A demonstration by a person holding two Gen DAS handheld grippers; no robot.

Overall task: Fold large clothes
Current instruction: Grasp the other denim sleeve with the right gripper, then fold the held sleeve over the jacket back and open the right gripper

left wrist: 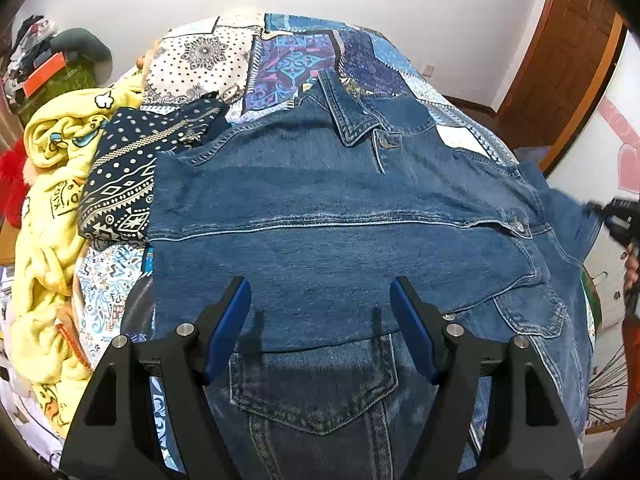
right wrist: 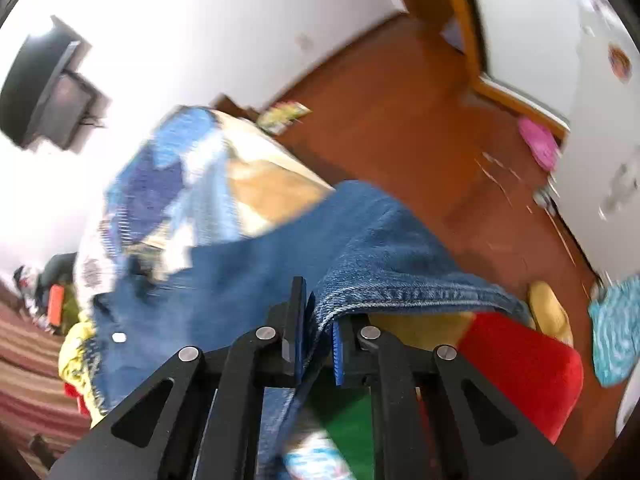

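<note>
A blue denim jacket lies spread across a patchwork-covered bed, collar toward the far wall. My left gripper hovers over the jacket's near part with its blue-padded jaws apart and nothing between them. My right gripper shows as a dark shape at the jacket's right edge. In the right wrist view the right gripper is shut on a stitched hem of the denim jacket, which is lifted off the bed's side; that view is blurred.
A yellow printed blanket and a dark patterned cloth are heaped at the bed's left. A wall-mounted screen, brown wooden floor, a pink slipper and a red and yellow object lie on the right side.
</note>
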